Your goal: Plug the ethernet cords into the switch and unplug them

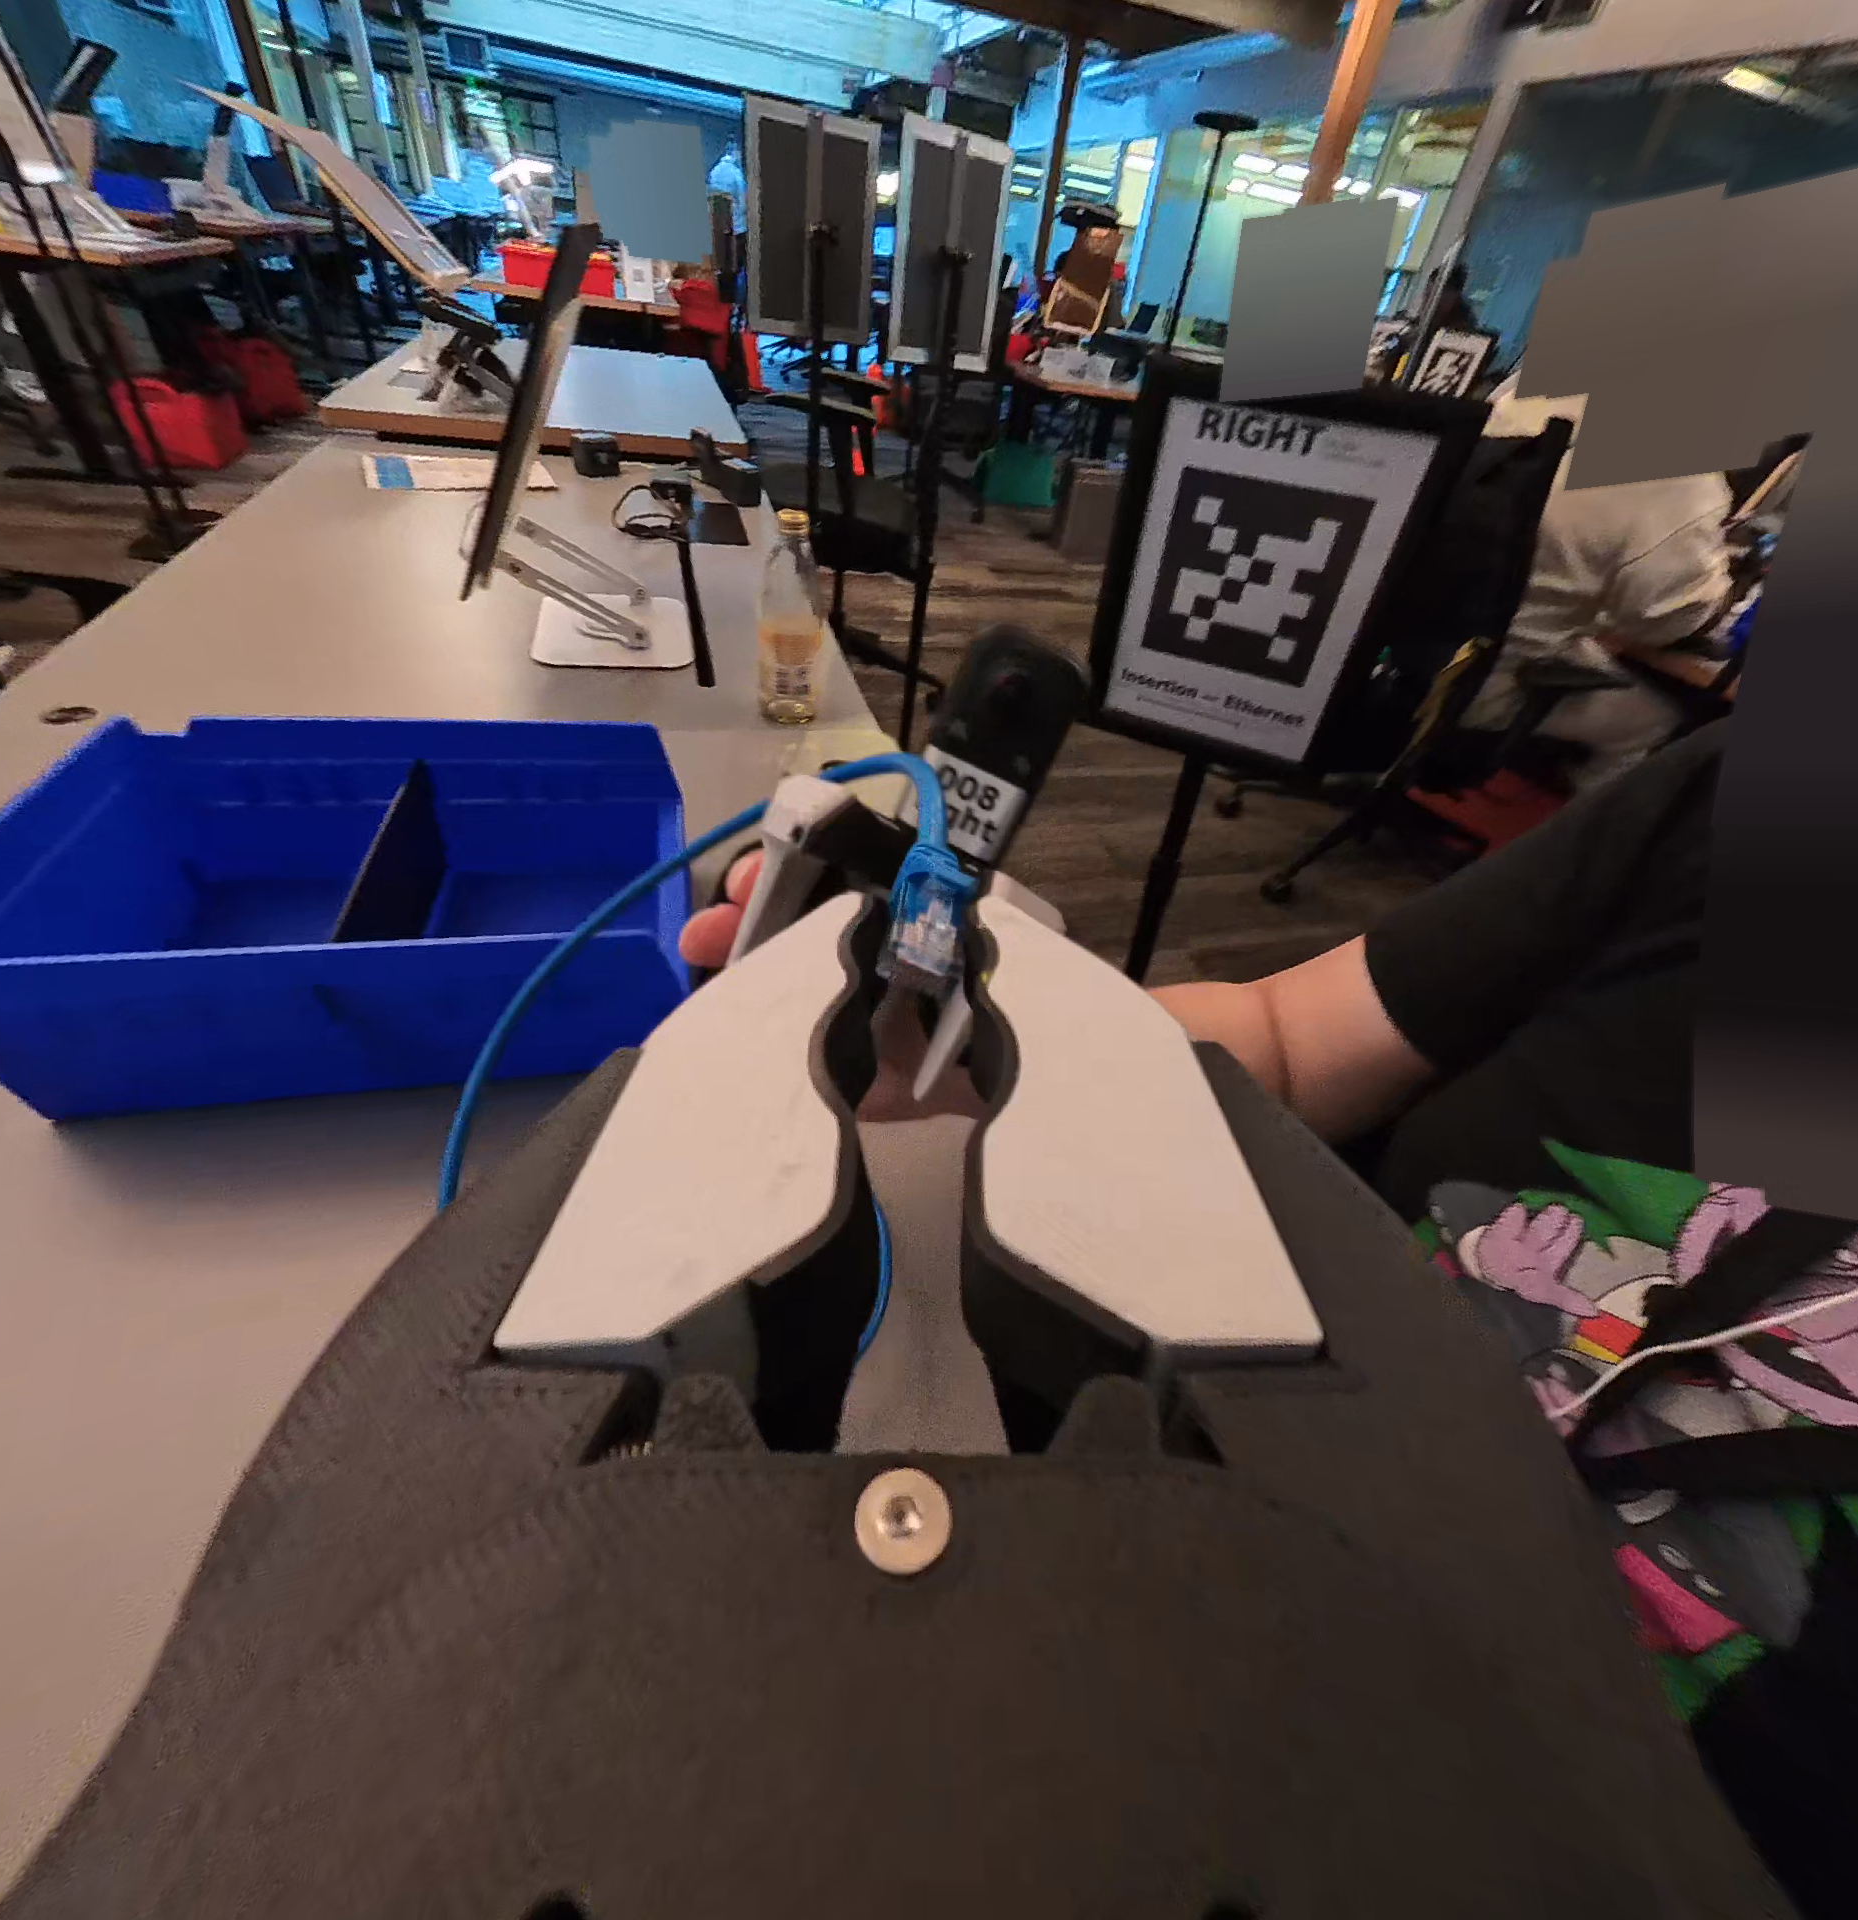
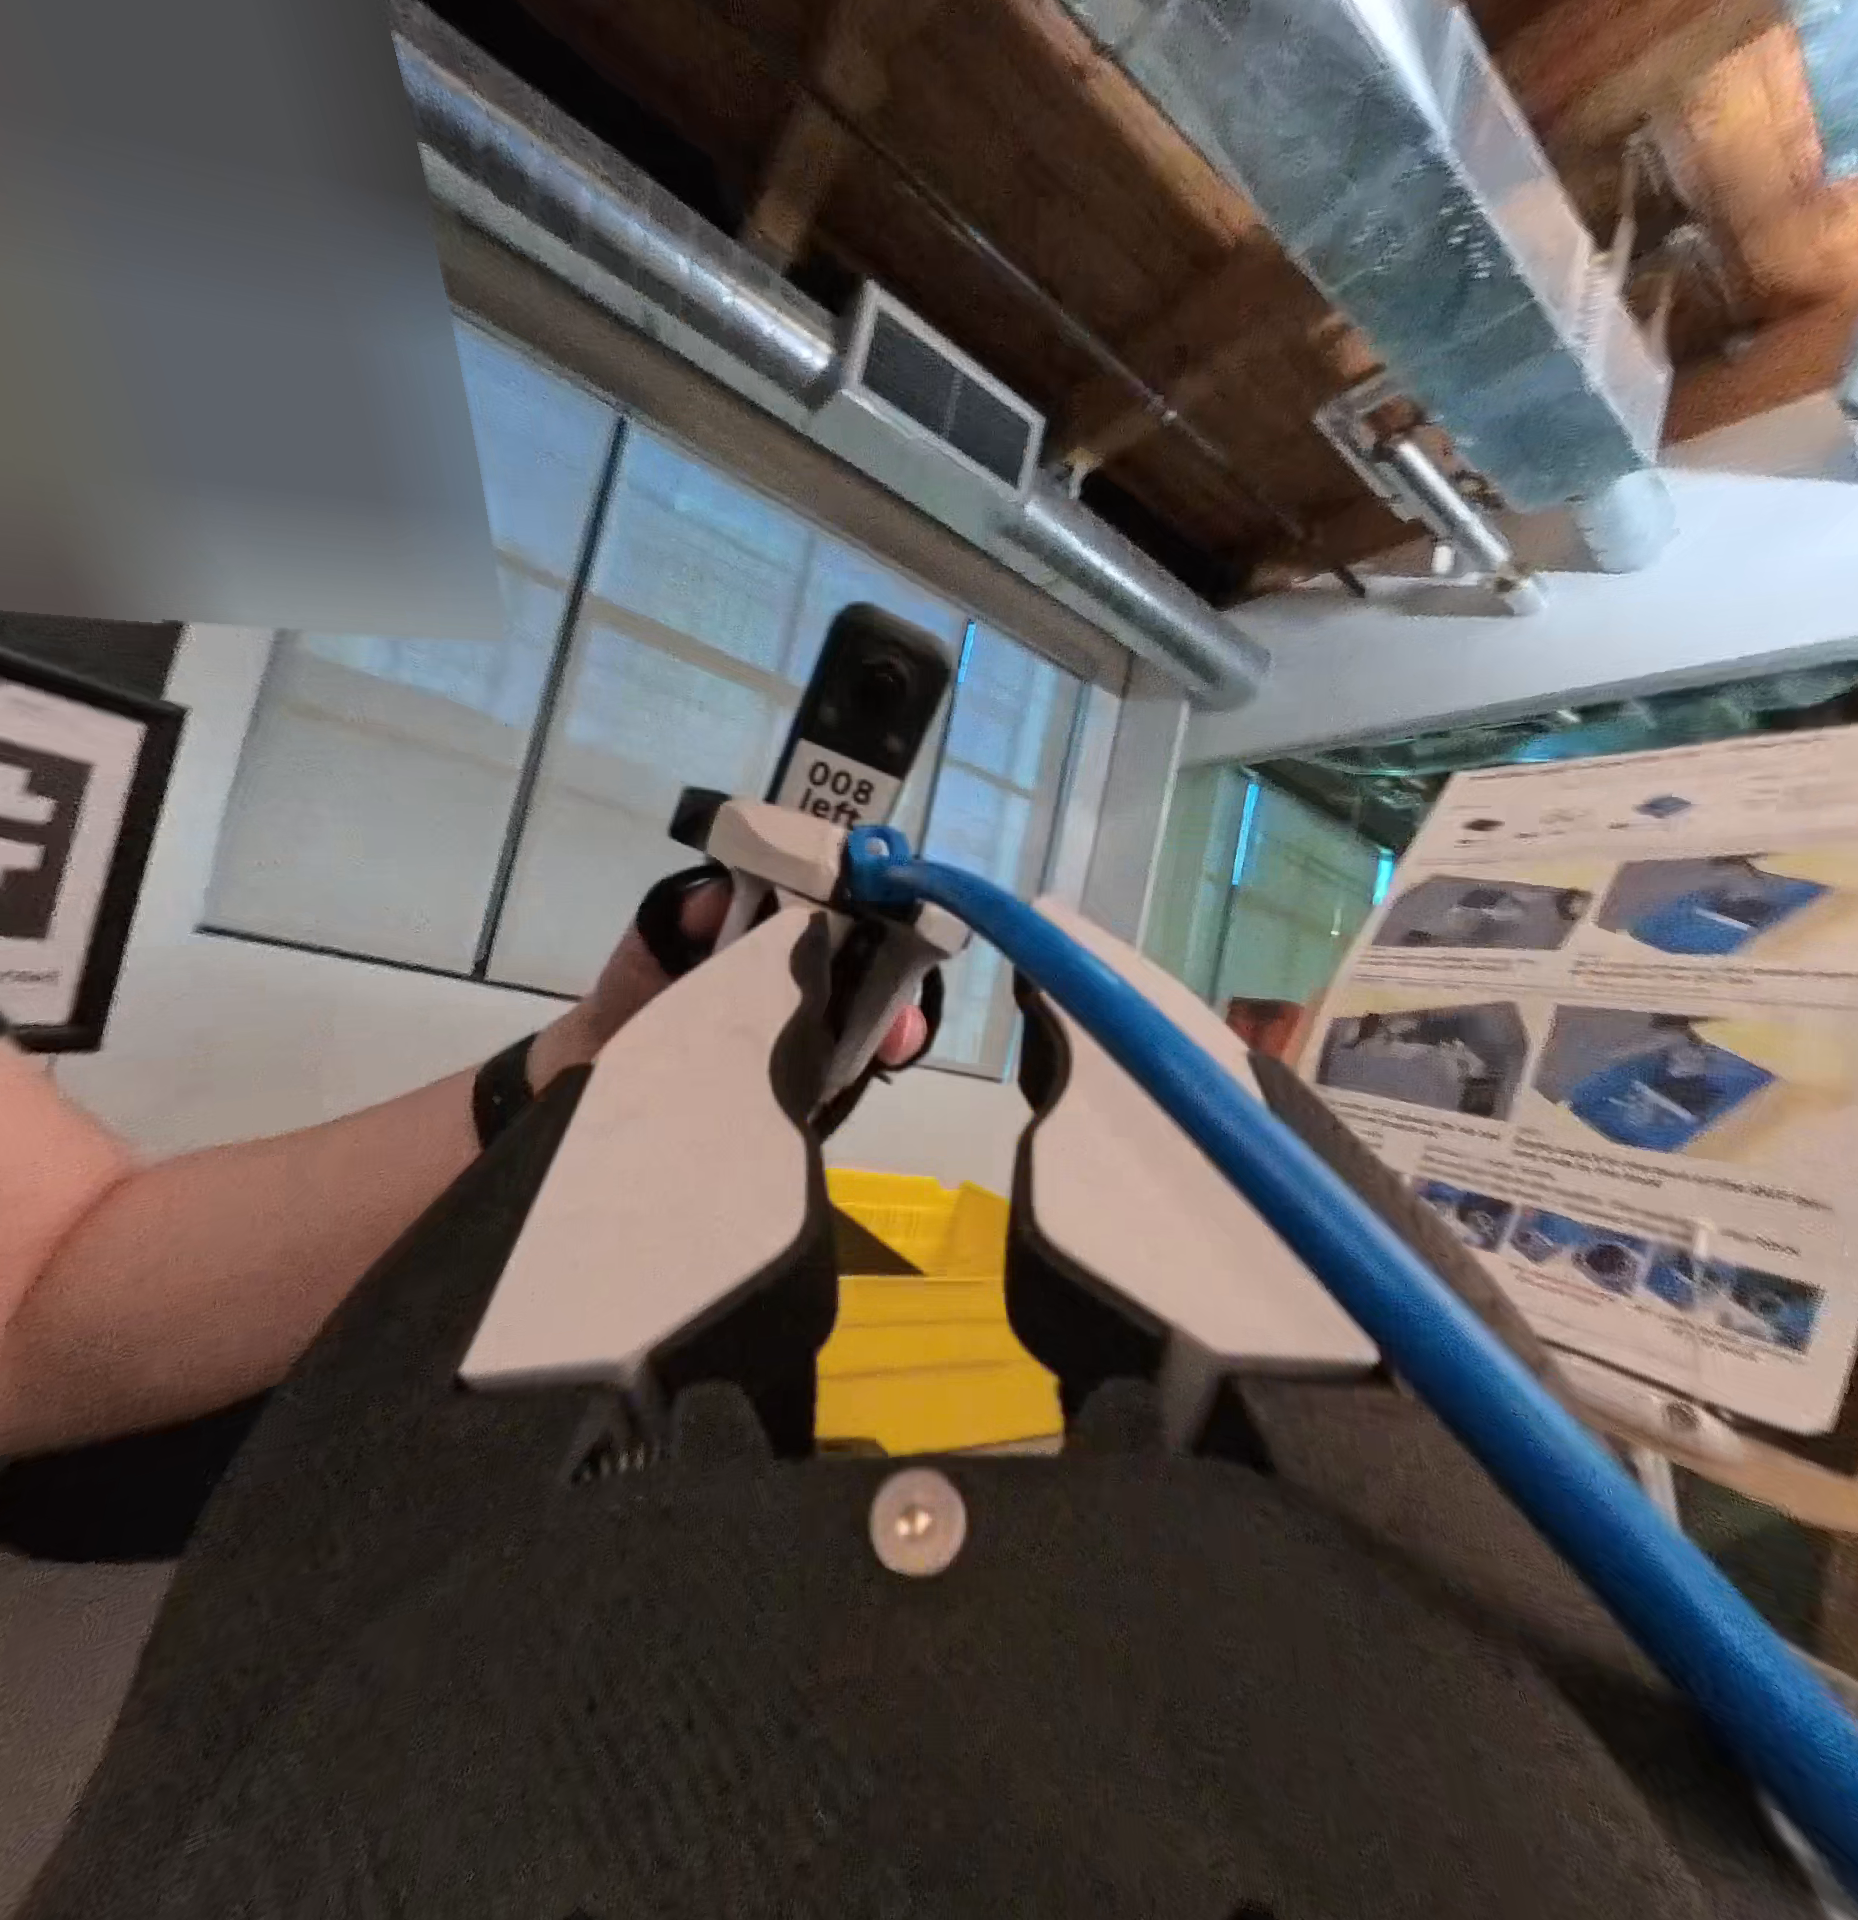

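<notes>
One blue cord [image 1: 551,966], one blue bin [image 1: 312,997], one yellow bin [image 2: 930,1320]

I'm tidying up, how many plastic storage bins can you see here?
2. A blue bin sits on the table in the left wrist view; a yellow bin shows between the fingers in the right wrist view. Others may be hidden.

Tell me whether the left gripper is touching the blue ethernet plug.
Touching. The left wrist view shows the blue ethernet plug pinched between the left gripper's jaws.

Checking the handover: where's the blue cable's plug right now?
In the left wrist view the plug sits at centre, up off the grey table, between the tips of the left gripper, with the right gripper facing it just behind and the blue bin to its left.
</notes>
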